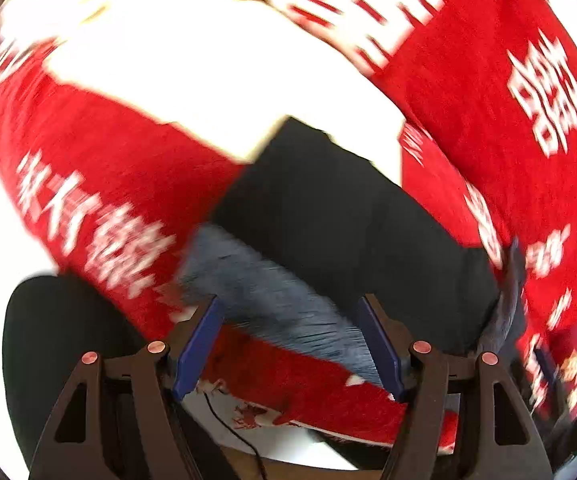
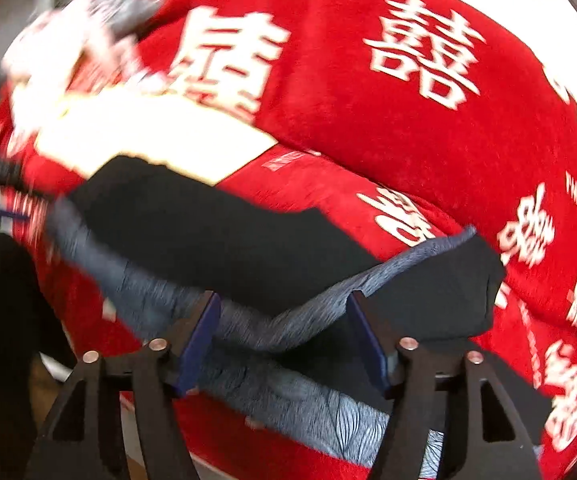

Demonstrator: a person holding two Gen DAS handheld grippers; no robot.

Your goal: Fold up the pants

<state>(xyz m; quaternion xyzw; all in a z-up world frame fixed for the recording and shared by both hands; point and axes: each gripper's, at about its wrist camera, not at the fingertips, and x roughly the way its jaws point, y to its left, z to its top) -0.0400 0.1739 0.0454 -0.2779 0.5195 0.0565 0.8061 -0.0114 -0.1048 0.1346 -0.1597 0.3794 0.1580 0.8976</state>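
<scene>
- the pants (image 2: 224,232) are black with a grey patterned lining showing at the folded edges; both views are blurred.
- one pair of pants, one red blanket (image 2: 368,132) with white characters, one cream cloth (image 1: 208,72).
- the pants lie on the blanket, just ahead of both claws.
- the left claw (image 1: 288,344) is spread, gripping nothing.
- the right claw (image 2: 284,340) is spread over the grey edge, not pinching it.

Pants (image 2: 224,236) under fingers (image 2: 204,332); red blanket (image 2: 368,140) bare

Red blanket (image 2: 368,128) — white 囍 characters; small Latin lettering blurred.
</scene>
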